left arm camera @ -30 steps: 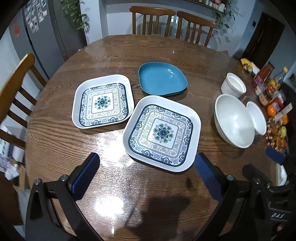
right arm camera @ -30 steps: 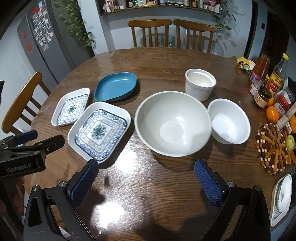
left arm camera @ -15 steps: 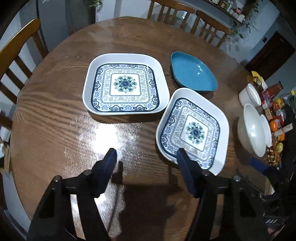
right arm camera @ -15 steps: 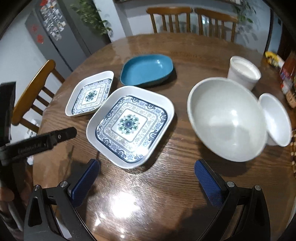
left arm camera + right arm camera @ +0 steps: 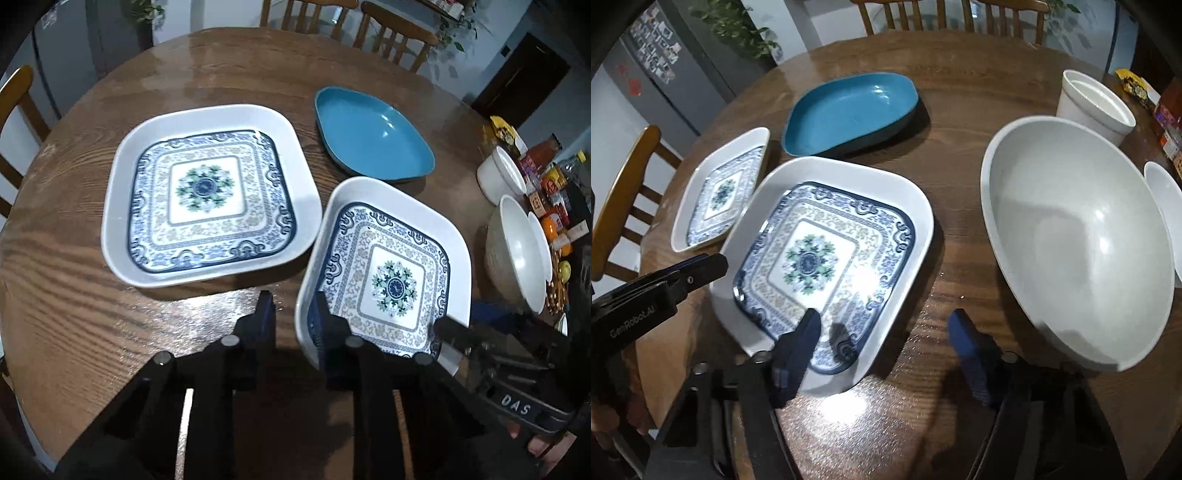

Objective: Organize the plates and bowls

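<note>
Nothing is stacked yet, as far as I can see from here; every dish sits on its own patch of the round wooden tabletop [image 5: 74,295].

In the left wrist view, the left gripper [image 5: 291,314] has its jaws drawn close around the near-left rim of the nearer patterned plate [image 5: 391,280], which fills the lower right of that frame. One blue pad sits inside the rim and the other outside it. That side of the plate looks tipped up a little, so I judge the grip is made or nearly made, though I cannot tell whether the pads are pressing firmly.

The second patterned plate [image 5: 207,195] lies flat at centre left, just beside the first, their edges almost meeting. The blue dish [image 5: 369,136] rests at upper centre, apart from both.

In the right wrist view, the right gripper [image 5: 882,332] hovers low at the bottom centre with its jaws spread wide, holding nothing. Its left pad hangs over the near edge of the same plate, and its right pad is above bare wood.

The big white bowl [image 5: 1078,240] takes up the right of that frame. A small white bowl [image 5: 1167,218] sits at the far right edge, just beside it, and a white cup [image 5: 1093,107] stands at the upper right.

So I would call this the very first step. The plates remain to be gathered into one pile, and the bowls remain to be nested.
</note>
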Motion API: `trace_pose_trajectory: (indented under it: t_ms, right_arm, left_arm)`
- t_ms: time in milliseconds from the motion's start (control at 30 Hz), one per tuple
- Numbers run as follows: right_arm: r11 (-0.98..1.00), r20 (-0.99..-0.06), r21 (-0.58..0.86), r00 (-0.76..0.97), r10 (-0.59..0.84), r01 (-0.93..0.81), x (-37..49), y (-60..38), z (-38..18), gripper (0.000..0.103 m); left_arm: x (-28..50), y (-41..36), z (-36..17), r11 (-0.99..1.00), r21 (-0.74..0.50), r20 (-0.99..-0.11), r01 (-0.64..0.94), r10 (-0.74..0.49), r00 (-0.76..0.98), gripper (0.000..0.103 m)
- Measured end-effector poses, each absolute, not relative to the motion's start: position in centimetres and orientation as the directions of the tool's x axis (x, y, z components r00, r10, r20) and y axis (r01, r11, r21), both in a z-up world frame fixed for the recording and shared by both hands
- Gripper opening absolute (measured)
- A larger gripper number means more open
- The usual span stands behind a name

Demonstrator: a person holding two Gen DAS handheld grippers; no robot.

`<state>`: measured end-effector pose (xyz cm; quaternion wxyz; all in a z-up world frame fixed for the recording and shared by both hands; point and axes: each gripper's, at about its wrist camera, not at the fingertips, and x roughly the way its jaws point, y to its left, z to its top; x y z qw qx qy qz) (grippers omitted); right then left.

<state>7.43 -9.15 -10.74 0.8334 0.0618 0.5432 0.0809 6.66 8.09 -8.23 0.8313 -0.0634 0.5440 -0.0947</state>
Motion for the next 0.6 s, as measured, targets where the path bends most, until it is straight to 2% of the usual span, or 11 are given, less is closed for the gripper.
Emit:
trace_pose_trajectory:
  t_ms: [67, 133, 200, 333, 600]
  right_arm:
    - [0.979, -0.895, 0.191, 0.399, 0.202, -0.069, 7.8, -9.2, -10.7, 0.051]
    - [0.982, -0.898, 0.173, 0.398, 0.188, -0.074, 8.0, -9.2, -10.6, 0.028]
    - [0.984, -0.900, 0.160, 0.397, 0.179, -0.080, 7.9, -9.0, -10.5, 0.016]
    - [0.985, -0.905, 0.142, 0.390, 0.171, -0.101, 7.8, -9.0, -10.5, 0.015]
    - [0.976, -0.905, 0.162, 0.372, 0.207, -0.148, 5.9, -9.5, -9.6, 0.014]
  left_arm:
    - [6.8, 7.9, -8.8, 0.973, -0.209, -0.899, 0.097, -0.230, 0.372, 0.015]
    - [6.9, 7.5, -8.9, 0.972, -0.208, -0.898, 0.113, -0.236, 0.372, 0.011]
    - [6.8, 7.3, -9.0, 0.972, -0.203, -0.898, 0.120, -0.234, 0.372, 0.010]
    - [6.5, 6.9, -9.1, 0.975, -0.173, -0.903, 0.139, -0.214, 0.374, 0.009]
    - [2.8, 6.8, -7.6, 0.970, -0.204, -0.889, 0.132, -0.241, 0.390, 0.009]
